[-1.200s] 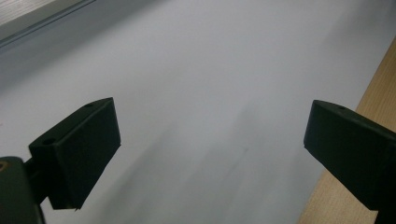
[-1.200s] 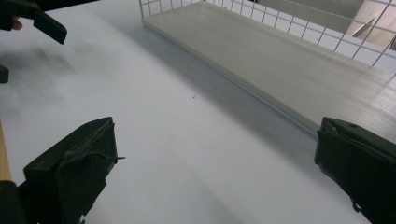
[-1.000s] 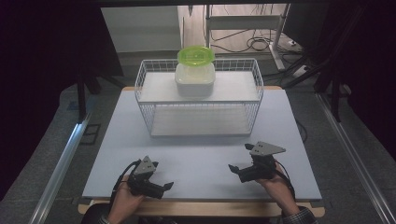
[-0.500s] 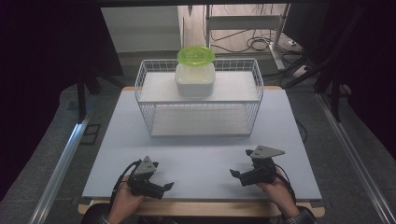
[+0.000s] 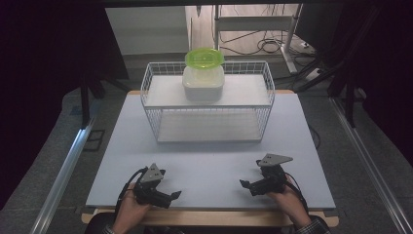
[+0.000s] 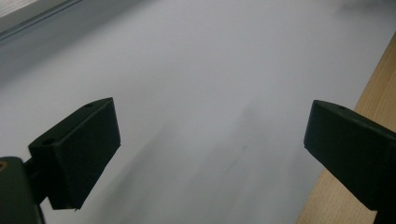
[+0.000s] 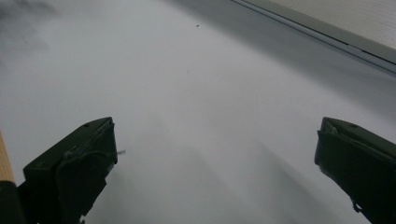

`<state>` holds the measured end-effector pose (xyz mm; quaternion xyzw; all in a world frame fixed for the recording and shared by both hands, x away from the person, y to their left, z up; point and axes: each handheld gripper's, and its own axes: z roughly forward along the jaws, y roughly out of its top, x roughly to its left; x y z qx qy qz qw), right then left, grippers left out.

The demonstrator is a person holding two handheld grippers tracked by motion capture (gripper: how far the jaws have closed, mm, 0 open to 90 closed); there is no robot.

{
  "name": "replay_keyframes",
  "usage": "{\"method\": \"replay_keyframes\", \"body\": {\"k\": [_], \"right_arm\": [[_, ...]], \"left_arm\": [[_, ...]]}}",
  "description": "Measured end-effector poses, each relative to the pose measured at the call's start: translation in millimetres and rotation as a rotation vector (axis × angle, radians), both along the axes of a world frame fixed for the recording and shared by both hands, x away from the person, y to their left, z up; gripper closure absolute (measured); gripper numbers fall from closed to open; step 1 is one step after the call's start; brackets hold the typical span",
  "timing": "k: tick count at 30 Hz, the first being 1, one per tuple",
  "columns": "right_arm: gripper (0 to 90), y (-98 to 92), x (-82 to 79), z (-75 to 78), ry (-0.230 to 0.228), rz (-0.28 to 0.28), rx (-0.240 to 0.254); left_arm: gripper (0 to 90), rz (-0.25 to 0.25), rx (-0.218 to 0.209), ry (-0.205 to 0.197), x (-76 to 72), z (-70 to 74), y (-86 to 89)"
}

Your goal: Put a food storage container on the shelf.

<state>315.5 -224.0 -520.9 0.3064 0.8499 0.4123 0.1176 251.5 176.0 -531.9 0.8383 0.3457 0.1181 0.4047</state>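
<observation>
Starting at the near edge of the table [image 5: 214, 161]: the left gripper [image 5: 168, 197] and the right gripper [image 5: 246, 185] are both parked low over the pale grey tabletop, well apart from each other, each held in a hand. Both are seen with jaws spread wide and nothing between them; that's clear from the two gripper views, where bare table surface is framed by the black jaws.

Farther back, a white wire basket [image 5: 151, 105] is set across the middle of the table. On its upper shelf sits a translucent white plastic container [image 5: 203, 85] with a lime-green lid [image 5: 204, 57], roughly centred, maybe a touch left, and well apart from both grippers. Nothing else is closer to them, so that's taken as the thing to go for.

Handling guess: it looks like thin food-storage plastic, so it's probably light, a bit flexible in the walls, and smooth enough to slip. Whether anything is inside can't be told. A grip across the body just under the lid rim is likely safest, since the rim stiffens the wall there. Pinching the lid edge alone could pop it off. The basket's front wires should be cleared on the way in.
</observation>
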Motion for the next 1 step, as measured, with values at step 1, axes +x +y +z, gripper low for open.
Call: {"method": "replay_keyframes", "body": {"k": [1], "right_arm": [[0.0, -0.1, 0.0, 0.1, -0.001, -0.001, 0.001]], "left_arm": [[3.4, 0.001, 0.000, -0.001, 0.2, 0.0, -0.2]]}}
